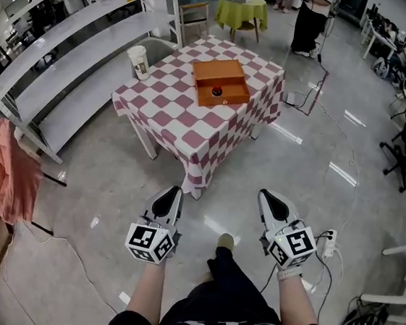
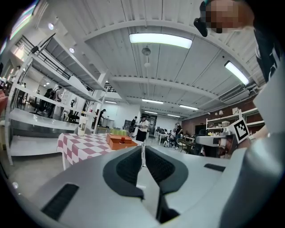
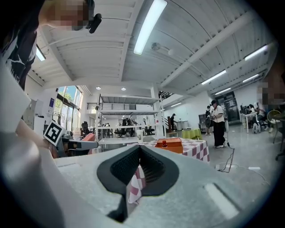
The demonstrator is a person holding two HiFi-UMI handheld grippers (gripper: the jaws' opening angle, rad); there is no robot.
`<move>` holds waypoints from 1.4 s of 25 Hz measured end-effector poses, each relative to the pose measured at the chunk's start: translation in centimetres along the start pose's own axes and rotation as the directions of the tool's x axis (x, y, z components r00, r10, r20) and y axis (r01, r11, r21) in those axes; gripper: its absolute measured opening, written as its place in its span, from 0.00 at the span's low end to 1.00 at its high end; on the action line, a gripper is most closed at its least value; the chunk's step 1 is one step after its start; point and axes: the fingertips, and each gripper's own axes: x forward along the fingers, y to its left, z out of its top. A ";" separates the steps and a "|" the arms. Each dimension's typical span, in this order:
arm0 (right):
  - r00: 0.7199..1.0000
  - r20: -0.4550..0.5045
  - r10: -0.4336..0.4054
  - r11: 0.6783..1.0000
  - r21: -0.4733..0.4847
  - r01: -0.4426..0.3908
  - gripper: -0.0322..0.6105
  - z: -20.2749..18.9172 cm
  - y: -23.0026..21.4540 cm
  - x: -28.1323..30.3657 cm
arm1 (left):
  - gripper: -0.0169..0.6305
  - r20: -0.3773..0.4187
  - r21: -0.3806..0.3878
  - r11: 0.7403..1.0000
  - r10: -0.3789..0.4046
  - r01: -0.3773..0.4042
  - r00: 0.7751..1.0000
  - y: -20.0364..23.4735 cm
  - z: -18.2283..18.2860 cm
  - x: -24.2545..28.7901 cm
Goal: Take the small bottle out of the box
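Observation:
An orange box (image 1: pixel 221 82) lies open on a table with a red-and-white checked cloth (image 1: pixel 172 111), far ahead of me. Inside it stands a small bottle with a red cap (image 1: pixel 217 91). My left gripper (image 1: pixel 173 190) and right gripper (image 1: pixel 266 195) hang side by side over the floor, well short of the table, both shut and empty. The left gripper view shows the jaws (image 2: pixel 143 149) together, with the box (image 2: pixel 120 143) and bottle (image 2: pixel 122 139) beyond. In the right gripper view the shut jaws (image 3: pixel 139 151) point at the box (image 3: pixel 171 146) and bottle (image 3: pixel 164 143).
A white cup (image 1: pixel 139 61) stands at the table's left corner. A white shelf rack (image 1: pixel 63 47) runs along the left, a pink cloth (image 1: pixel 9 172) hangs nearby. A power strip and cables (image 1: pixel 325 245) lie on the floor at right. A person (image 1: pixel 310 21) stands beyond the table.

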 end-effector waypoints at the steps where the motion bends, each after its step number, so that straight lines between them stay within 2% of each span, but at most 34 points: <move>1: 1.000 0.006 0.005 1.000 -0.003 -0.005 0.06 0.2 -0.4 0.6 | 0.07 0.000 0.005 1.000 0.004 -0.004 1.000 0.3 0.2 0.4; 8: 0.995 0.078 0.059 0.997 0.041 -0.062 0.06 1.5 -3.3 5.8 | 0.07 0.000 0.010 0.999 0.046 -0.046 0.999 3.7 1.4 3.3; 14: 0.993 0.049 0.105 0.994 -0.011 -0.105 0.06 1.7 -5.8 10.5 | 0.07 0.040 -0.040 0.995 0.088 -0.086 0.995 6.2 2.5 7.1; 23: 0.989 -0.009 0.144 0.989 0.016 -0.144 0.06 0.6 -9.5 14.9 | 0.07 0.023 -0.069 0.992 0.104 -0.102 0.994 7.1 1.9 12.2; 35: 0.974 -0.024 0.223 0.974 0.039 -0.222 0.06 0.2 -12.8 18.5 | 0.07 0.037 -0.063 0.987 0.149 -0.147 0.988 7.8 2.7 17.1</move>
